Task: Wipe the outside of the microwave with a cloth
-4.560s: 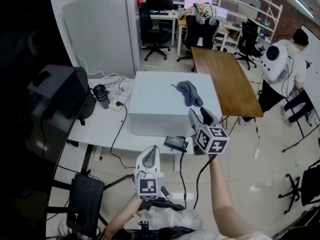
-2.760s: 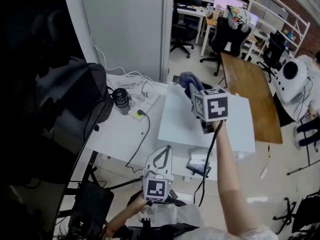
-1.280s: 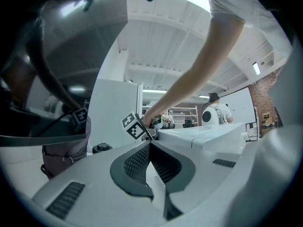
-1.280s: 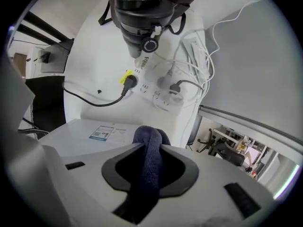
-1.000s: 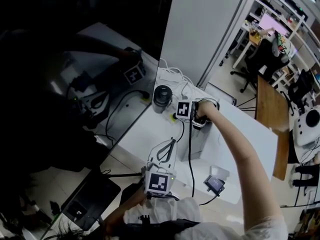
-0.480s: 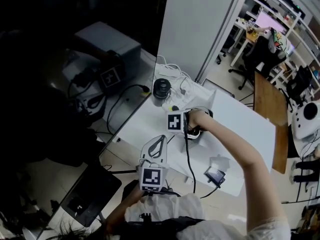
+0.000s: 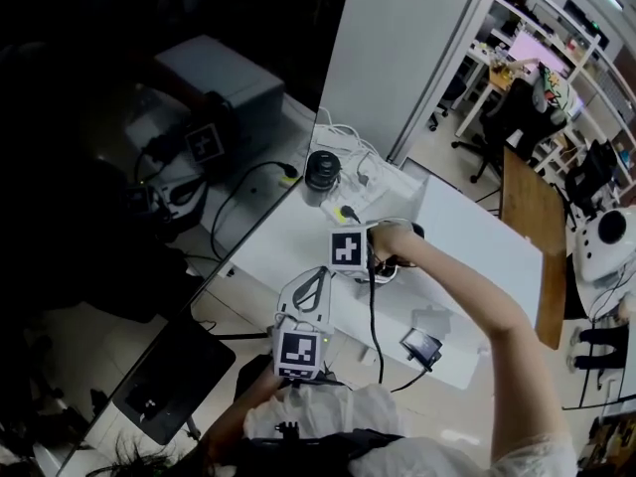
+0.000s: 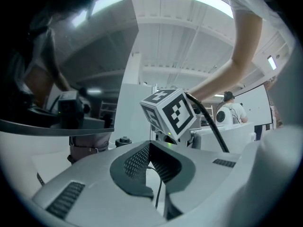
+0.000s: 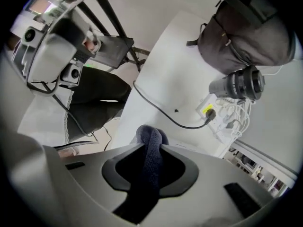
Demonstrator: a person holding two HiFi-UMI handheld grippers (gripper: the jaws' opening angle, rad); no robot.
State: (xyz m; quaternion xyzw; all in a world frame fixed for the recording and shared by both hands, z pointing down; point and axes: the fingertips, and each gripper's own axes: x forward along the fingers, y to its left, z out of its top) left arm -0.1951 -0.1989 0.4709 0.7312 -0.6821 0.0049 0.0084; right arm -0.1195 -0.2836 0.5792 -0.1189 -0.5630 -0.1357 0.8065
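Observation:
The white microwave (image 7: pixel 477 256) stands on the white table (image 7: pixel 288 237). My right gripper (image 7: pixel 383 266) points steeply down at the microwave's left edge, its marker cube (image 7: pixel 348 248) facing me. In the right gripper view its jaws (image 9: pixel 150 143) are shut on a dark blue cloth (image 9: pixel 150 160), which bulges out past the tips. In the head view the hand hides the cloth. My left gripper (image 7: pixel 316 284) hangs level in front of the table, jaws shut with nothing between them (image 8: pixel 150 145). It looks up at the right gripper's cube (image 8: pixel 170 112).
A black lens (image 7: pixel 320 170), a power strip (image 7: pixel 348 207) with cables and a dark backpack (image 9: pixel 246 32) lie on the table left of the microwave. A small black device (image 7: pixel 419 344) sits at the front edge. A grey partition (image 7: pixel 407 48) stands behind; a wooden table (image 7: pixel 522 237) lies right.
My right gripper has slid with the cloth along the microwave's left edge toward the table's front. The left gripper has shifted only slightly.

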